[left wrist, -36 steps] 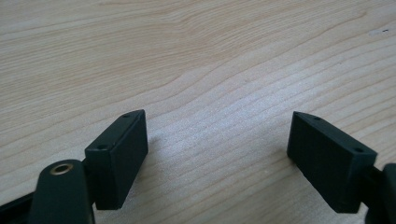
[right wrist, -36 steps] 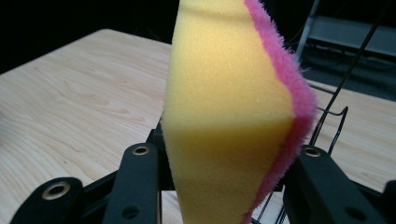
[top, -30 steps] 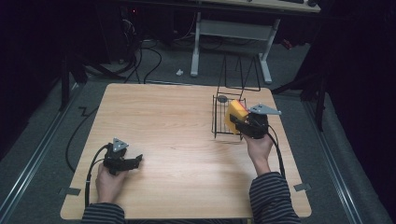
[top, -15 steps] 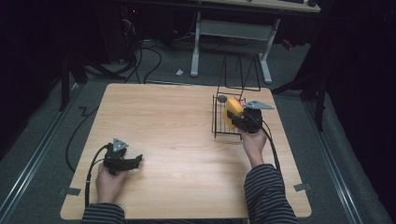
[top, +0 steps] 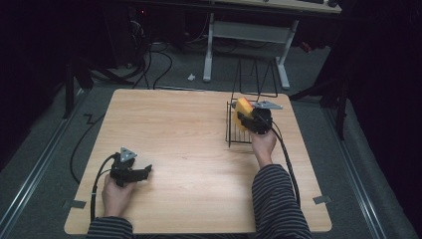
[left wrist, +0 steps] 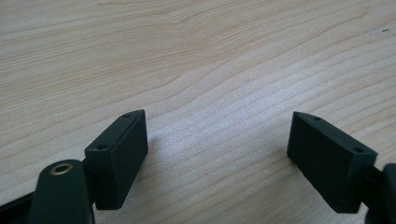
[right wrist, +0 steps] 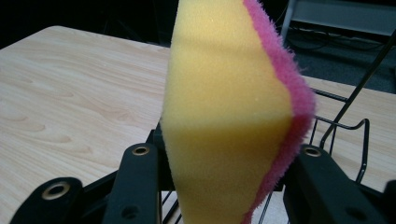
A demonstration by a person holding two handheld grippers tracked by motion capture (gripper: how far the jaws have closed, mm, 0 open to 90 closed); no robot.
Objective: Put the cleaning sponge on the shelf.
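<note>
Yellow foam with a pink scrubbing layer down one face, a sponge, sits clamped between the black jaws of the right gripper; in the right gripper view the foam bulges outward above the pinch and narrows where the pads squeeze it. From the high view the same sponge is held on edge above the near end of a black wire rack that stands on the right half of the wooden table, the right gripper poised over the rack's wires with the person's right hand behind it and a striped sleeve trailing back to the table's near edge. Whether the sponge's lower edge already touches the wires I can't quite make out from here; it may hang just clear of them. Over at the near left corner, well apart from the rack, the left gripper lies low on the tabletop in the person's left hand, its cable looping off the edge. In the left gripper view the two jaws of the left gripper stand wide apart with bare wood grain between them, grasping nothing.
</note>
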